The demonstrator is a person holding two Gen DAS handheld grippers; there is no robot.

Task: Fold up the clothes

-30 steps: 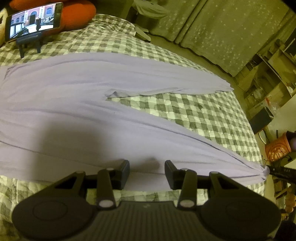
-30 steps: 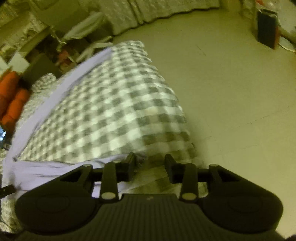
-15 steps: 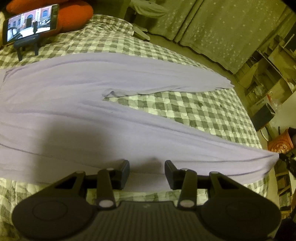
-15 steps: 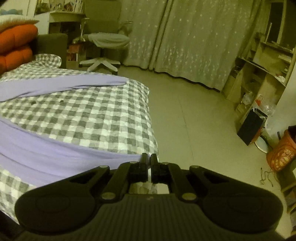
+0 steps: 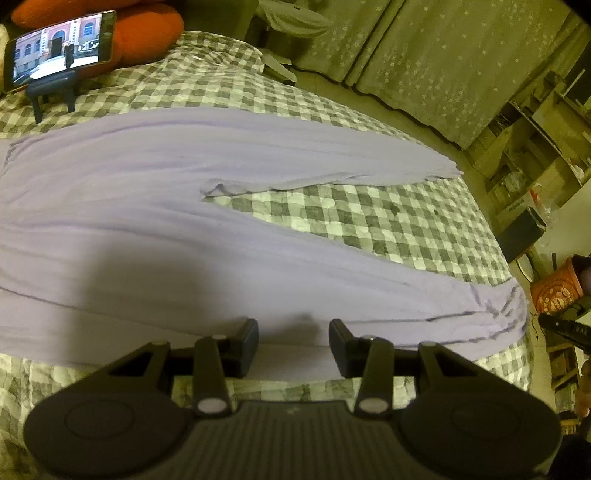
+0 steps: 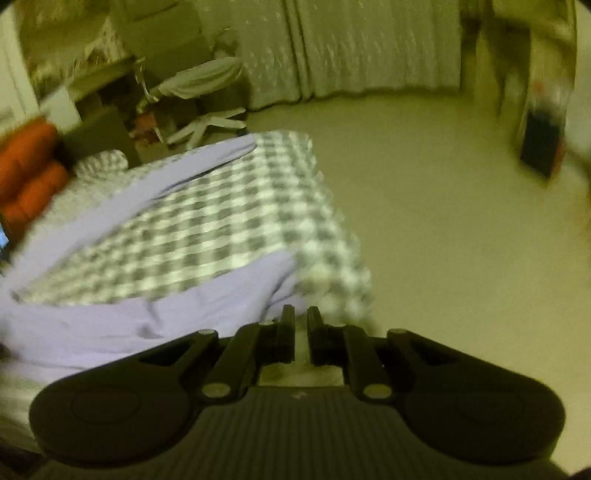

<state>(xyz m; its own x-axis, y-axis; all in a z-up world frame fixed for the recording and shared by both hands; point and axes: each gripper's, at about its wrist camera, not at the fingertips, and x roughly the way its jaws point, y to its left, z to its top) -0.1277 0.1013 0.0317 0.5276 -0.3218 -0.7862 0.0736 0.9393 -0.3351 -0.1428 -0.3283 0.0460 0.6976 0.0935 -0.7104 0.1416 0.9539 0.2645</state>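
The left gripper [image 5: 293, 341] has its fingers [image 5: 247, 338] parted about halfway with nothing between them, poised over the near edge of the lilac trousers [image 5: 147, 236]. The right gripper [image 6: 301, 334] shows only a narrow slit between its fingers [image 6: 286, 332]; its jaws are opening, and no cloth sits in the gap, though the cuff of the near trouser leg [image 6: 207, 306] lies just beside the left finger in that blurred view. The trousers are spread flat across the bed [image 5: 388, 221], whose cover is a grey-and-white check, with the waist toward the left of the left wrist view and the two legs fanning out to the right, a wedge of checked cover showing between them. The far leg [image 5: 332, 155] runs to the foot of the bed, while the near leg ends in a bunched, creased cuff at the bed's corner. Behind the garment a phone [image 5: 59, 50] on a small dark stand shows a lit screen, with an orange cushion [image 5: 147, 22] next to it. Pale curtains [image 5: 443, 55] hang beyond the bed.
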